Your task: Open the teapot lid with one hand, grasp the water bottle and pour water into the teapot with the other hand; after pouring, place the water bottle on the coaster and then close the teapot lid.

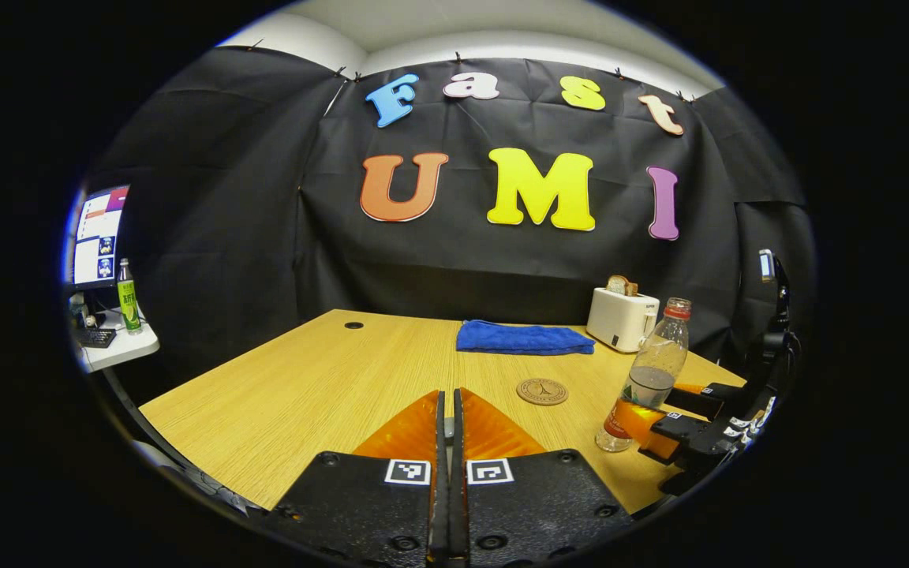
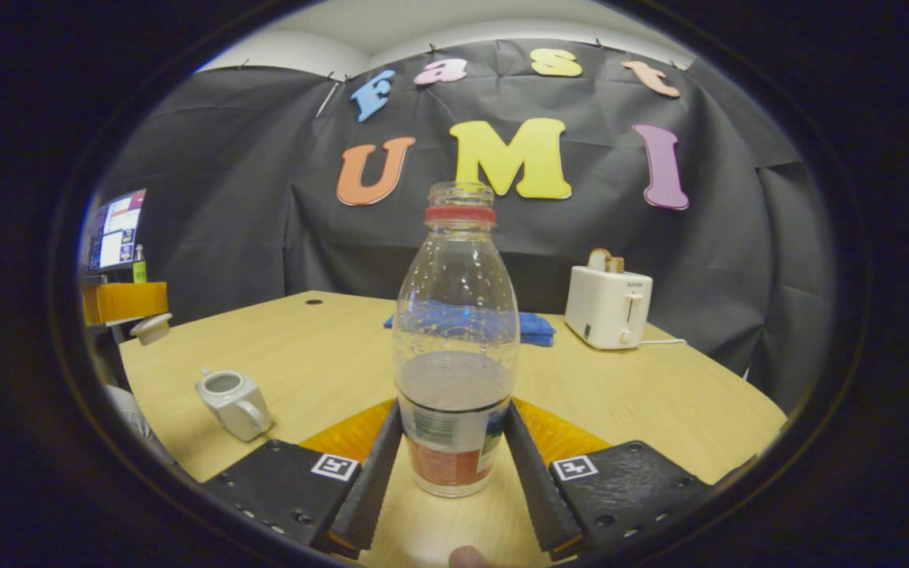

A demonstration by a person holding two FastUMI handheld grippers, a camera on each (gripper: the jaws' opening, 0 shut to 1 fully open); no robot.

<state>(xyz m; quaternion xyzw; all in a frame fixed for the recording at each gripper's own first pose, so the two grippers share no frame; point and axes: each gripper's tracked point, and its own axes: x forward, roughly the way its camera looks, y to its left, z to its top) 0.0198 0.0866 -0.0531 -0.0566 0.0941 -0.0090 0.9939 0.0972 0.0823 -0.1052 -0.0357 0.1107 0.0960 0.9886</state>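
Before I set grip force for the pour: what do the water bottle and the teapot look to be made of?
Water bottle: likely thin clear plastic, glossy; the blue cloth shows through it. Teapot: probably glazed ceramic, opaque off-white with a soft sheen, though coated metal can't be ruled out.

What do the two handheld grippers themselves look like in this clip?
Left gripper: black bolted plates, each carrying a square black-and-white marker tag, with orange translucent wedges ahead of them. Right gripper has the same build, and its jaws are long, ridged strips. Seen from the left gripper view, it has black blocky housing and small tags.
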